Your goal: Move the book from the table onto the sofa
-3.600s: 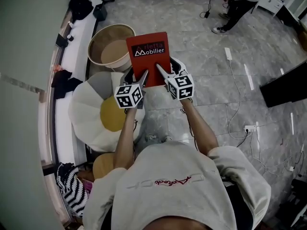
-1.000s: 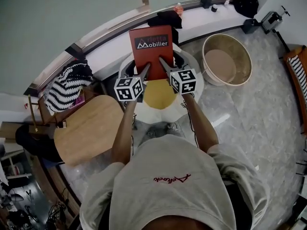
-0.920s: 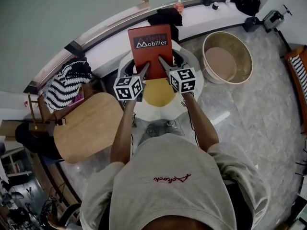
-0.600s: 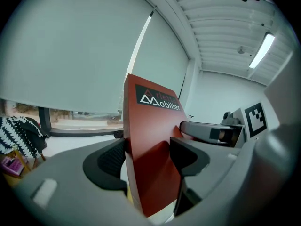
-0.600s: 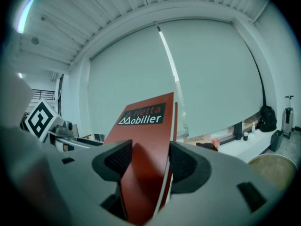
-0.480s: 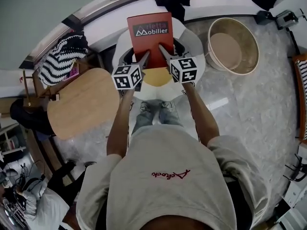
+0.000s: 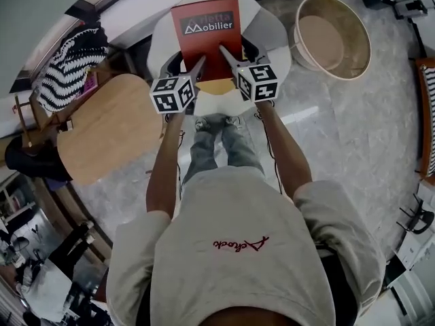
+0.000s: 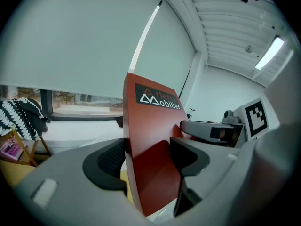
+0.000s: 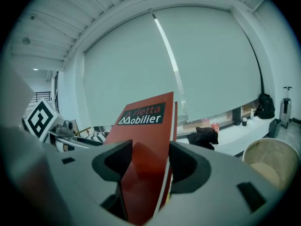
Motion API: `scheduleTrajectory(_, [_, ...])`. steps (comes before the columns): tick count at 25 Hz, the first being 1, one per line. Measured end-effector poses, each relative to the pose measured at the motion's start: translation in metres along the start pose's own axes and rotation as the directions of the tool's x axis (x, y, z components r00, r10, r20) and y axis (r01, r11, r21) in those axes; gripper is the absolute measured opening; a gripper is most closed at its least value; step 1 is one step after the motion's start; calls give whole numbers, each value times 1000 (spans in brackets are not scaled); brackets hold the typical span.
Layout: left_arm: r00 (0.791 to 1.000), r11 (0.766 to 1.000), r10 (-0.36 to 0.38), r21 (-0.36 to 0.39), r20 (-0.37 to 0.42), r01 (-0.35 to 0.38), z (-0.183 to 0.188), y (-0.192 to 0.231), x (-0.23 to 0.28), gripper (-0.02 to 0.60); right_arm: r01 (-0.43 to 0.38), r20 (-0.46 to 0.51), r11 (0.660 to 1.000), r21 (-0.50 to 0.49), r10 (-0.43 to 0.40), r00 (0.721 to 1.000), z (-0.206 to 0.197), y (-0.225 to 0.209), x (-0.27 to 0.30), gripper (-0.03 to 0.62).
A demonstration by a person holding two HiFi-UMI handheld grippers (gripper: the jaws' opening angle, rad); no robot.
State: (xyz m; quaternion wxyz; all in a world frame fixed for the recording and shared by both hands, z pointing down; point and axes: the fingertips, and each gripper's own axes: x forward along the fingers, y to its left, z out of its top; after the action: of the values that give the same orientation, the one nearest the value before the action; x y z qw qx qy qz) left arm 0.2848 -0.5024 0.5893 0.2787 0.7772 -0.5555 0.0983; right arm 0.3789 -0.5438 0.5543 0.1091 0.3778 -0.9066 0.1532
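Left tongs (image 7: 200, 64) and right tongs (image 7: 223, 50) are clamping the red book's (image 7: 204, 26) near edge, holding it over the white sofa (image 7: 273, 41), seemingly only needing setting down.

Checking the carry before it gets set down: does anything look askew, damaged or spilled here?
Nothing stands out. The red book is closed and undamaged, clamped at its near edge between the fingers of the left gripper and the right gripper, over the flower-shaped sofa. No spill shows.
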Motion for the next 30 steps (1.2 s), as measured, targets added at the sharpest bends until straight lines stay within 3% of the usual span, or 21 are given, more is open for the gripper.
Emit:
scheduleTrajectory(12, [990,996,-31,-87,-137,20,-112,31,31,296,57,-153,995,81,-44,987,-120,-5,20,252])
scheduleTrajectory(30, [936,975,-67,-220,-346,-11,-326,67,61,296,125,-383,969,212,-35,923,-344,0,28,252])
